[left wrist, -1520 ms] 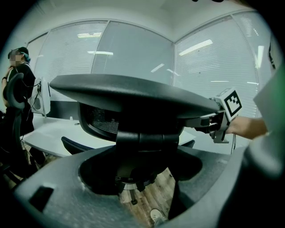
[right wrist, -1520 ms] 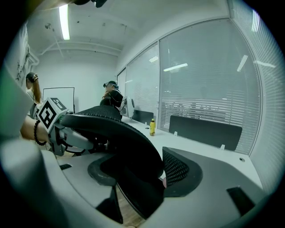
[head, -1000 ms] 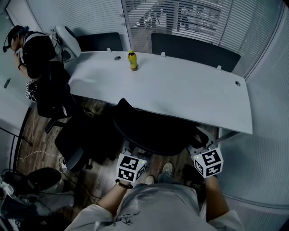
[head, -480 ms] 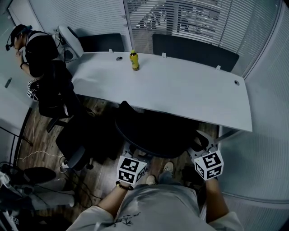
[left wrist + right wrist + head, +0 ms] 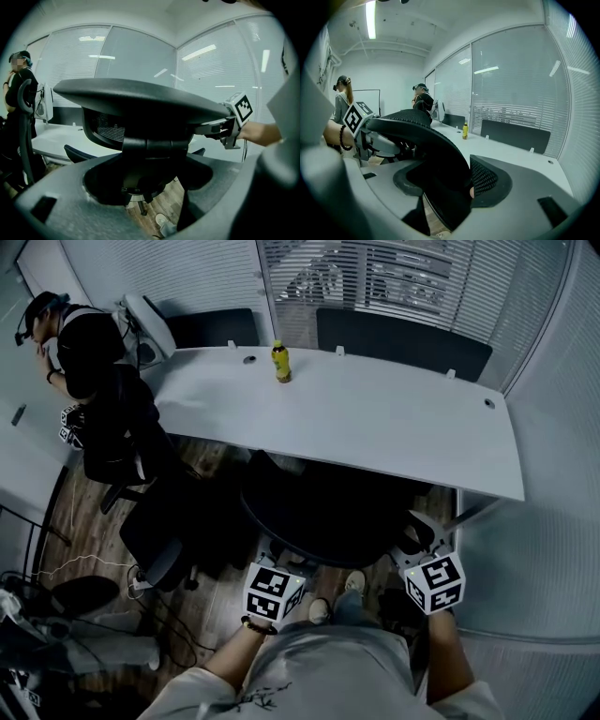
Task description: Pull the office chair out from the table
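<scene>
The black office chair (image 5: pixel 323 517) stands tucked partly under the white table (image 5: pixel 394 427), its mesh back toward me. My left gripper (image 5: pixel 274 570) grips the back's left edge and my right gripper (image 5: pixel 419 559) grips its right edge. In the left gripper view the back's curved top (image 5: pixel 140 101) runs across, and its rim sits clamped in the left gripper (image 5: pixel 150 187). The right gripper view shows the mesh edge (image 5: pixel 422 136) pinched in the right gripper (image 5: pixel 457 187). Both are shut on the chair back.
A yellow bottle (image 5: pixel 279 362) stands on the table's far side. Dark partition panels (image 5: pixel 403 334) line its back edge. A second black chair (image 5: pixel 155 531) and a person in black (image 5: pixel 80 352) are at the left. Cables (image 5: pixel 94 615) lie on the wooden floor. Glass walls close in at the right.
The chair and both grippers have come slightly back toward me, away from the table. The grip on the back is unchanged.
</scene>
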Motion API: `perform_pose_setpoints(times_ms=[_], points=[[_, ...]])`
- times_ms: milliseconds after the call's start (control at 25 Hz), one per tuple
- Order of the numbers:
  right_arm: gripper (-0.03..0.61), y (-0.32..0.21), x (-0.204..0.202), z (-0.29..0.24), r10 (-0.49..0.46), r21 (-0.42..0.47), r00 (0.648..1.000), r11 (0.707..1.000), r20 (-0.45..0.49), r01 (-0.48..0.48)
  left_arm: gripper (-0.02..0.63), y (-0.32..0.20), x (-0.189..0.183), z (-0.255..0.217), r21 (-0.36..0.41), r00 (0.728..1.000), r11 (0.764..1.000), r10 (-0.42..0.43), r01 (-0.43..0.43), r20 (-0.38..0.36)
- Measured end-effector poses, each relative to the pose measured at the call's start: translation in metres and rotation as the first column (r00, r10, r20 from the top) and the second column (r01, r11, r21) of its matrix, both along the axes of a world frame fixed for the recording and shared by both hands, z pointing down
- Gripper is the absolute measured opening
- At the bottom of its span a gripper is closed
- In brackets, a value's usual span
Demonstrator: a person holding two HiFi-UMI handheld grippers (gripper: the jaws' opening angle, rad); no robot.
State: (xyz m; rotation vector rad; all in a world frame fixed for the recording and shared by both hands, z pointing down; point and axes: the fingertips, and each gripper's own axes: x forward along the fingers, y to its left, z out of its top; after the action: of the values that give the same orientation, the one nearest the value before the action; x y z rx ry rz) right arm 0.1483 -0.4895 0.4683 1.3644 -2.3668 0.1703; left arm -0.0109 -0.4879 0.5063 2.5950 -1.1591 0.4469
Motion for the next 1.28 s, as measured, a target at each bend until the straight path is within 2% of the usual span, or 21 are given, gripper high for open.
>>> perform_pose_setpoints(times_ms=[720,1280], points=[[0.235,0.039,-0.018,-0.001,0.019,-0.007,1.0,1.0,0.009,-0.019,0.331,0.033,-0.018,-0.002,-0.003,1.0,1.0,0.026,-0.026,-0.004],[0.235,0.064,0.0,0.003,-0.031,-0.018,0.999,0.999,0.017,0.031,0.331,0.063,0.0,0.003,-0.015,1.0,1.0,0.013,-0.013,0.013]])
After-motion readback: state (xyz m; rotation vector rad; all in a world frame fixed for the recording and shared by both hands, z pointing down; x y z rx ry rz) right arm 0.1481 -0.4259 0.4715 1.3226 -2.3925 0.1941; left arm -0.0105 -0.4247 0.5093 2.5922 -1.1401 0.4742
